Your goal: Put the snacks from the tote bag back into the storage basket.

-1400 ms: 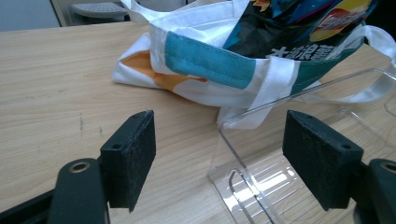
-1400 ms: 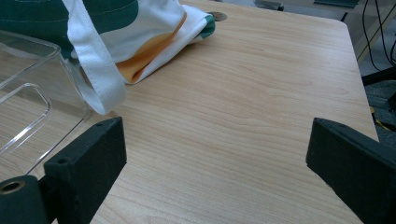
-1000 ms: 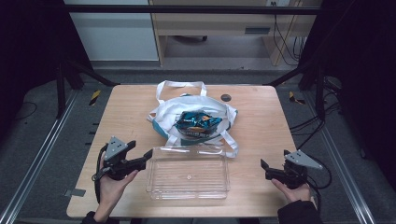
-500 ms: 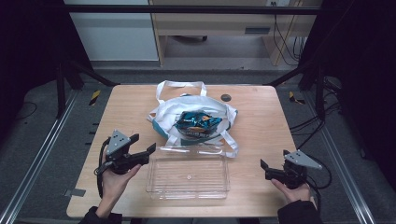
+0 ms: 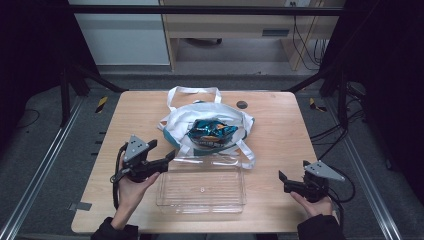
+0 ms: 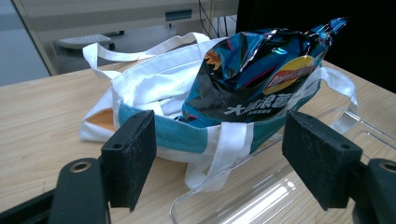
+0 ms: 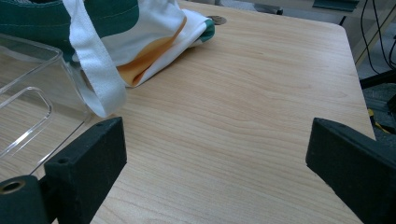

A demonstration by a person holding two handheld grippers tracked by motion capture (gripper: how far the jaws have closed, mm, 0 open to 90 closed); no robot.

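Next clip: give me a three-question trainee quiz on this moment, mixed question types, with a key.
1. True or false: the shiny blue foil snack bag lies inside the clear plastic rectangular tray.
2. Which claw is nearer the white-and-green cloth tote bag: A) left claw B) right claw?
3. Fill in: both claws stand ___, gripping nothing.

Key
1. False; it sits in the tote bag.
2. A.
3. Open.

Blue chip bag (image 5: 211,132) upright in tote (image 5: 176,121)
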